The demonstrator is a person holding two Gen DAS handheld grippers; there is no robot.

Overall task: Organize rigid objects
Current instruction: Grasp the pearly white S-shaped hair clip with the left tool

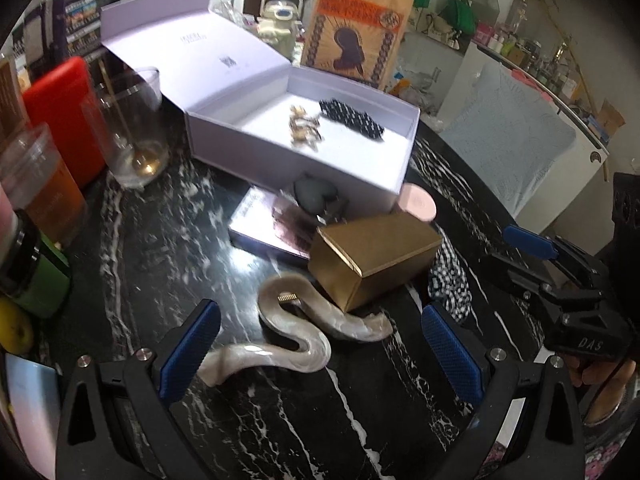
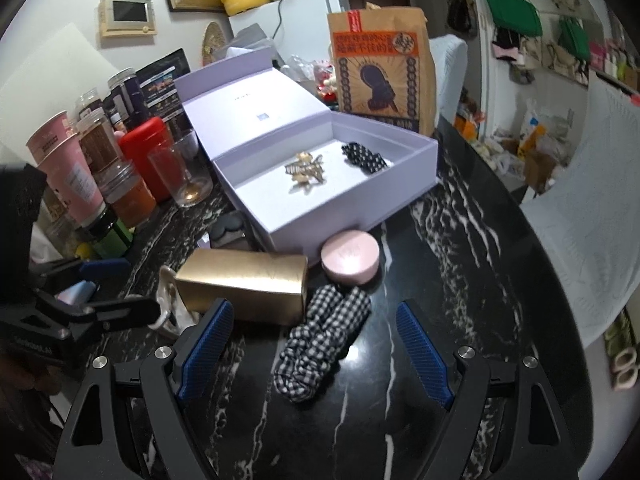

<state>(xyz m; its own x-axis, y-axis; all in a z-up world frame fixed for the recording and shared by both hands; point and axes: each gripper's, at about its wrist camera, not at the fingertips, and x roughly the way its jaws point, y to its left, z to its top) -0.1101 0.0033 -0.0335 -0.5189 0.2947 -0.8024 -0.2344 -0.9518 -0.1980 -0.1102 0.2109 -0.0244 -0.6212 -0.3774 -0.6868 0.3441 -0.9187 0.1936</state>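
- Across the black white-veined marble tabletop (image 1: 152,248), the open lavender cardboard box (image 2: 352,216) is my landmark; it already holds a gold hair claw (image 2: 306,172) and a black dotted fabric piece (image 2: 363,159).
- Loose things lie in front of the box: a gold rectangular carton (image 1: 372,256) on its side, a round pink compact (image 2: 350,258) touching the box's front wall, a pearly wavy hair clip (image 1: 304,332), and a black-and-white gingham scrunchie (image 2: 320,344).
- I judge this the approach step, picking the next item to box.
- My left gripper (image 1: 320,352) hangs tilted down with jaws wide and empty, the wavy clip between its blue pads (image 1: 188,352) but untouched.
- My right gripper (image 2: 314,350) also slants down, jaws wide, nothing held, the scrunchie lying between them.
- Next, I think each tool must sink lower, centre on its item, then close before lifting toward the box.
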